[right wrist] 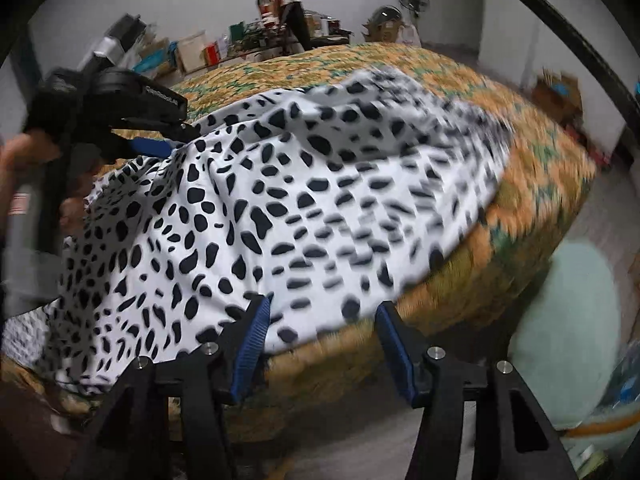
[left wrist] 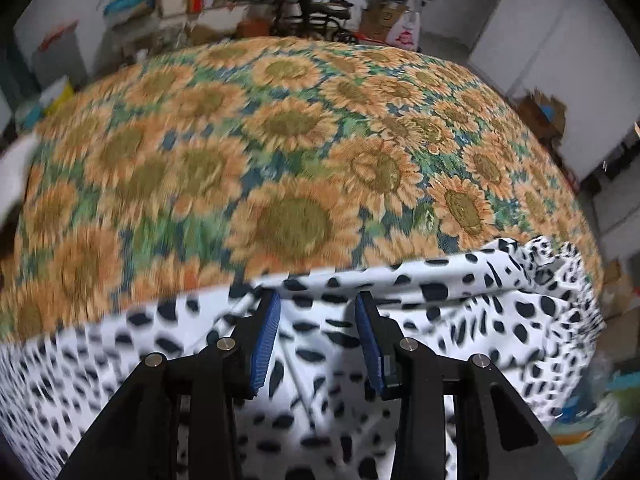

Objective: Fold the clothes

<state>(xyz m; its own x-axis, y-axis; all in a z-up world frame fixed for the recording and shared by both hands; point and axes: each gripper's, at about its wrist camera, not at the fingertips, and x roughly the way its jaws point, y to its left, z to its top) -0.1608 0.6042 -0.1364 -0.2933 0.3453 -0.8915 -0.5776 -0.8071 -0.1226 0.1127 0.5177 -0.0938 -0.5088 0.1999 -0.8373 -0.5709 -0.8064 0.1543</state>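
Two blue-padded fingers of our left gripper (left wrist: 316, 300) stand apart in the left wrist view, with nothing pinched between them. Under them lies the spotted garment (left wrist: 440, 320), white with black blotches, spread along the near edge of the sunflower bedspread (left wrist: 280, 140). Beyond the garment the bedspread is bare up to its far edge, where cluttered shelves (left wrist: 200, 4) stand against the wall.

From the right wrist view, our right gripper (right wrist: 324, 312) also has its jaws spread wide; the garment's (right wrist: 280, 200) near hem lies between the fingers, touching the left pad (right wrist: 256, 332), with no grip on it. The garment lies rumpled over the near part of the bedspread (right wrist: 540, 160). At the garment's far left corner we see the left gripper (right wrist: 160, 144), held by a hand (right wrist: 24, 148), its blue pads at the cloth's edge. Both views are blurred.
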